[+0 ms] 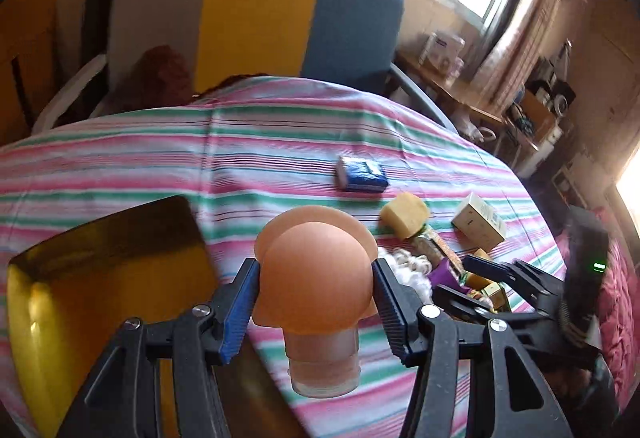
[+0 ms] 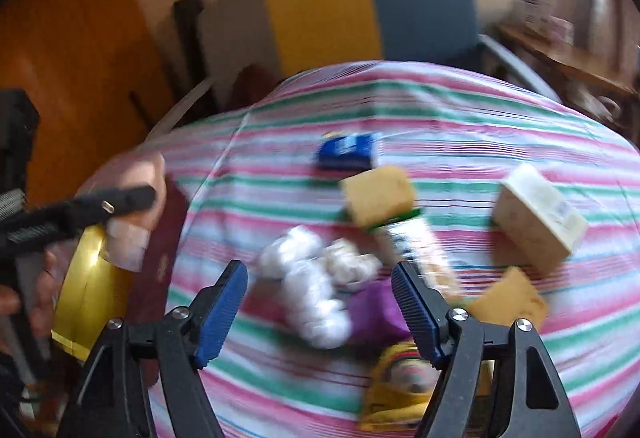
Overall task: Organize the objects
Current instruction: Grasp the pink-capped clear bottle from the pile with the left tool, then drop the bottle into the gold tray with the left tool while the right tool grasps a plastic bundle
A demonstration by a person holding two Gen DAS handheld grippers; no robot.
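My left gripper [image 1: 316, 270] is shut on a peach dome-topped object [image 1: 316, 278] with a clear base, held above the striped tablecloth [image 1: 200, 150]. A gold box [image 1: 80, 278] lies just left of it. In the right wrist view the left gripper's finger [image 2: 120, 202] and the peach object [image 2: 136, 174] hang over that gold box [image 2: 80, 278]. My right gripper [image 2: 318, 270] is open above a white puffy bag [image 2: 312, 286] and a purple packet [image 2: 372, 306], with nothing gripped. A blue packet [image 2: 346, 150], a yellow block [image 2: 378, 194] and a cream carton [image 2: 536, 214] lie farther back.
A chair [image 1: 256, 18] with a grey, yellow and blue back stands behind the table. A yellow packet [image 2: 396, 378] and a flat yellow piece [image 2: 508, 302] lie near the right gripper. A cluttered desk [image 1: 444, 50] stands at the right under the window. A hand [image 2: 24, 302] holds the left gripper.
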